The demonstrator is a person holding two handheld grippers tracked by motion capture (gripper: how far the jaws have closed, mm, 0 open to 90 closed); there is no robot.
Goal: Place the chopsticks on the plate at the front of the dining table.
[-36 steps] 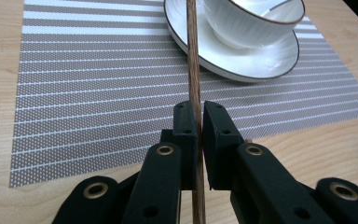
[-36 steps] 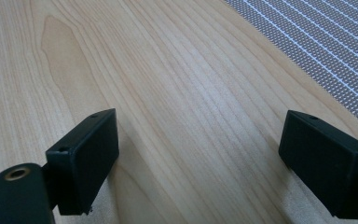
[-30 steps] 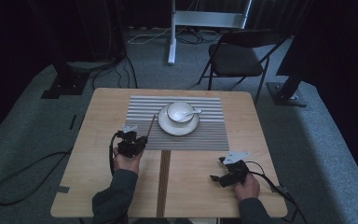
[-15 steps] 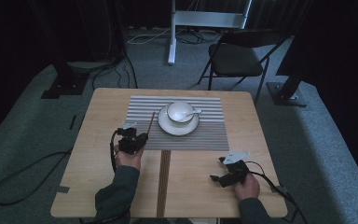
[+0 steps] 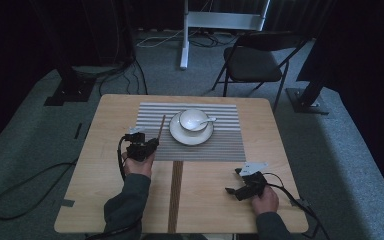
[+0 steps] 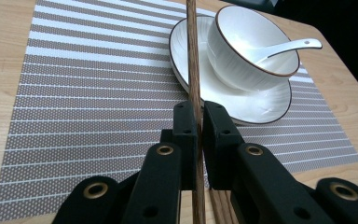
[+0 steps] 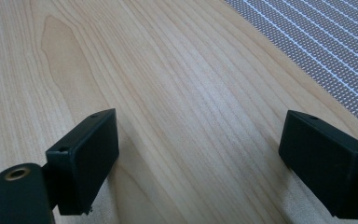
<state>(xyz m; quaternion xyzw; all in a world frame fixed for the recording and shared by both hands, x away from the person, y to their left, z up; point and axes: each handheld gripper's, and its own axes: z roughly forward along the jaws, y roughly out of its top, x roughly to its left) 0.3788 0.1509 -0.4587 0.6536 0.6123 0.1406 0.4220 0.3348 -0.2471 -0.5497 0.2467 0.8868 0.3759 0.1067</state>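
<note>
My left gripper (image 5: 151,143) is shut on a brown wooden chopstick (image 5: 161,125) at the left edge of the striped placemat (image 5: 225,141). In the left gripper view the jaws (image 6: 199,113) pinch the chopstick (image 6: 193,56), which points ahead past the saucer's rim. A white bowl (image 5: 194,119) with a white spoon (image 5: 206,120) in it sits on a white saucer (image 5: 190,138) in the middle of the mat. The bowl (image 6: 247,46), spoon (image 6: 289,46) and saucer (image 6: 261,109) lie just right of the chopstick. My right gripper (image 5: 232,181) rests open on bare wood near the front right; nothing lies between its jaws (image 7: 200,140).
A long brown wooden strip (image 5: 175,195) lies on the table (image 5: 95,200) from the mat's near edge toward the front edge. A folding chair (image 5: 252,62) stands beyond the table's far right corner. Stands and cables sit on the carpet around.
The left gripper has edged slightly away from the person toward the placemat, the chopstick still in it. The right gripper has stayed put.
</note>
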